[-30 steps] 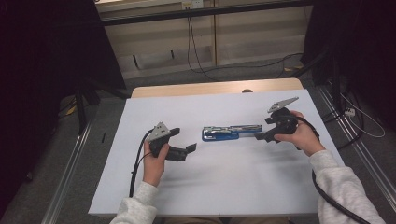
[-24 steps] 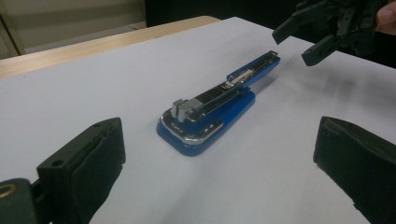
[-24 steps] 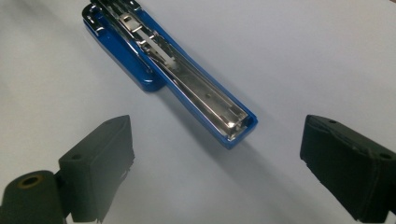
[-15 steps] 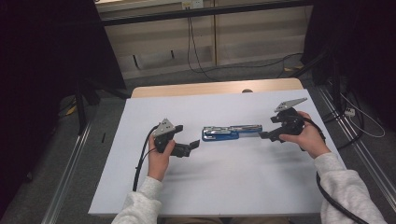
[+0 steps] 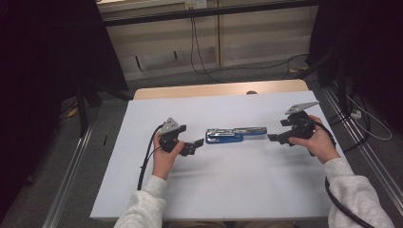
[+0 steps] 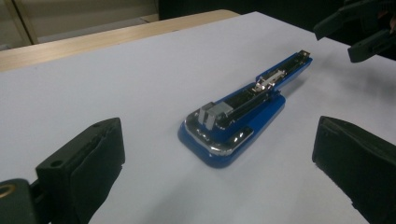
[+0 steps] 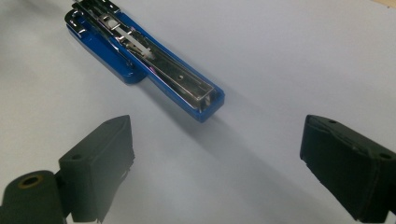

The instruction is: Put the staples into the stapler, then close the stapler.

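Both claws, left (image 5: pixel 197 144) and right (image 5: pixel 274 138), gape empty beside the stapler (image 5: pixel 235 135); its sprung-open top could skid it across the worktop (image 5: pixel 228 190).

High view looks down; both gripper views closely share the stapler (image 5: pixel 235 134) from opposite ends.
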The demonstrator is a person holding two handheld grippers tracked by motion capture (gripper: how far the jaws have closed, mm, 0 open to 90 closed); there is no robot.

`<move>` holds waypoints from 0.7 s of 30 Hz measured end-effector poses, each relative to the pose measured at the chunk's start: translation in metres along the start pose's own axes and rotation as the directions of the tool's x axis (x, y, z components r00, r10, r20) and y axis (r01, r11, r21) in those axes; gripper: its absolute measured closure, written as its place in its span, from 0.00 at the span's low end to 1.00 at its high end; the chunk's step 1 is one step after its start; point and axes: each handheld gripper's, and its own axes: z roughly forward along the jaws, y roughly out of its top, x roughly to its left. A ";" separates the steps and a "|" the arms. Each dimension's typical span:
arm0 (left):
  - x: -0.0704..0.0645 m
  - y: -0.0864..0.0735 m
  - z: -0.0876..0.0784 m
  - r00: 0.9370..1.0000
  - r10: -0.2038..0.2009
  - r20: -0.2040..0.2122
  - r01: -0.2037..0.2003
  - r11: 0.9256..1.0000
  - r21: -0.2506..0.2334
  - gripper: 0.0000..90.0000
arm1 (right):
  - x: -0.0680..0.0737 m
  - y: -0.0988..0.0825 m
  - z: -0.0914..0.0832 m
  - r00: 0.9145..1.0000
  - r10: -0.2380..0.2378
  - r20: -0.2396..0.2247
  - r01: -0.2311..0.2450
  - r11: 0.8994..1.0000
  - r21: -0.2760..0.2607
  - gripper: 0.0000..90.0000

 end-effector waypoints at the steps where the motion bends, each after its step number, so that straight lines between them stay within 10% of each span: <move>1: 0.001 0.000 0.001 1.000 0.002 -0.007 -0.002 1.000 -0.001 0.03 | -0.001 0.000 0.000 1.000 0.006 0.010 -0.006 1.000 -0.005 0.10; 13: 0.001 -0.002 0.011 0.997 -0.048 -0.066 0.052 0.997 0.062 0.04 | -0.006 0.000 -0.001 0.998 0.035 0.052 -0.033 0.999 -0.033 0.16; 21: 0.007 -0.005 0.019 0.987 -0.035 -0.160 0.057 0.989 0.137 0.59 | -0.008 -0.005 0.004 0.993 0.008 0.121 -0.013 0.999 0.040 0.69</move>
